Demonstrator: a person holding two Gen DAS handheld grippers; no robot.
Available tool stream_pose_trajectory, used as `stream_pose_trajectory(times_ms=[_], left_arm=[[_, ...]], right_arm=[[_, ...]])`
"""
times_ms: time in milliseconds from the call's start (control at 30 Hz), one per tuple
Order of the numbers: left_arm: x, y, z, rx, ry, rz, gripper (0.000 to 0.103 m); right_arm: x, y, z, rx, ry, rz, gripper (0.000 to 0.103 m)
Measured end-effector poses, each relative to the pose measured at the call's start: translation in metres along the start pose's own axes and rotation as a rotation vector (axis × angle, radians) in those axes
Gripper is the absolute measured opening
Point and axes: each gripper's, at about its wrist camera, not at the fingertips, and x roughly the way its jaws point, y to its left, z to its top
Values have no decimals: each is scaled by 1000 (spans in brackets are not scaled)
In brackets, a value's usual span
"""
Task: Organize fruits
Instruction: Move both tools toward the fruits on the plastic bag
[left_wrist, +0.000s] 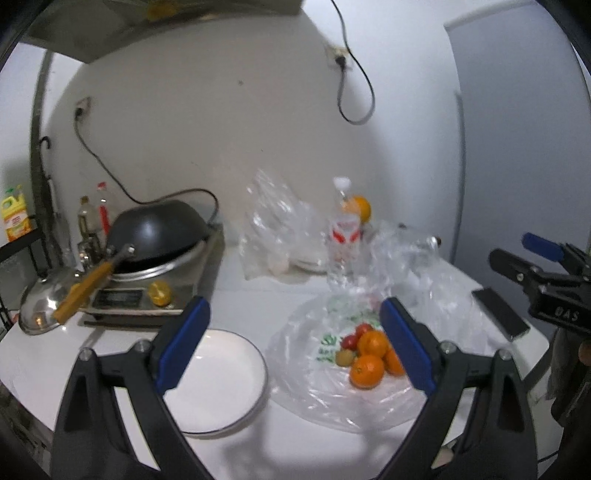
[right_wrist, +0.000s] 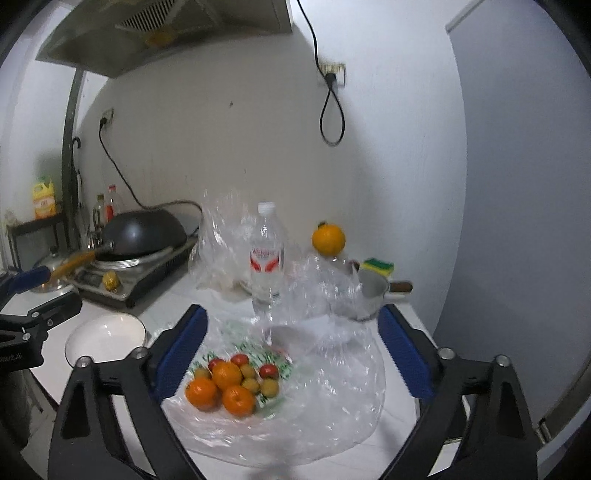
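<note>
A pile of fruit lies on a spread clear plastic bag (right_wrist: 325, 402): three oranges (right_wrist: 226, 376), small red fruits (right_wrist: 268, 371) and small green-yellow fruits (right_wrist: 269, 387). The pile also shows in the left wrist view (left_wrist: 369, 354). An empty white plate (left_wrist: 221, 380) sits left of the bag; it also shows in the right wrist view (right_wrist: 105, 338). My left gripper (left_wrist: 295, 347) is open and empty above the plate and bag. My right gripper (right_wrist: 291, 354) is open and empty above the bag. Another orange (right_wrist: 328, 239) sits at the back.
A water bottle (right_wrist: 266, 258) stands behind the bag among crumpled plastic (right_wrist: 225, 236). A black wok (left_wrist: 159, 230) rests on a cooker at left with a steel lid (left_wrist: 44, 302). A small pot (right_wrist: 369, 295), a sponge (right_wrist: 377, 266) and a phone (left_wrist: 500, 314) are at right.
</note>
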Motion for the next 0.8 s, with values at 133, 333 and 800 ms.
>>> stream_pose_trajectory(times_ms=[133, 333, 800], left_arm=[[24, -19, -8, 33, 50, -19, 94], [57, -41, -21, 65, 139, -47, 94], [114, -75, -56, 97, 345, -114, 81]], right_arm=[[19, -5, -14, -12, 60, 35, 82], [40, -17, -30, 3, 116, 69, 76], [75, -22, -58, 20, 223, 163, 76]])
